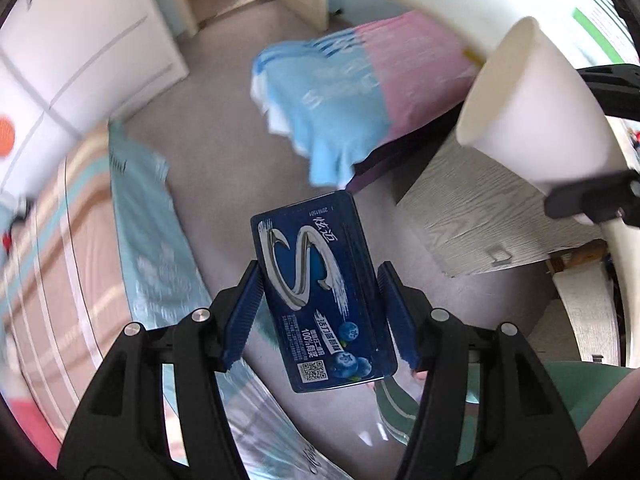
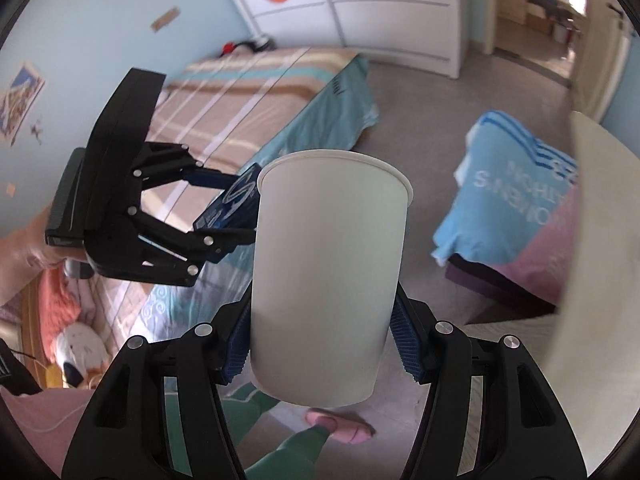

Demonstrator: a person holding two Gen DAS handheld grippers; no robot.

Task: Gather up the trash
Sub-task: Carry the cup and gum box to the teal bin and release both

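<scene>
Pinched flat between the blue pads of the left gripper is a dark blue gum pack, held by its two long edges with the jaws about half spread and its printed face toward the camera. Beside it, the right gripper clamps a white paper cup around its lower half, jaws likewise partly spread to the cup's width, rim pointing away. In the right wrist view the gum pack sits just behind the cup's left side, with the left gripper reaching in from the left. Both are carried in the air over a grey floor. Below lie a striped bed, a blue and pink cloth, a grey wooden table and a white wardrobe. A green trouser leg and pink slipper show underneath.
</scene>
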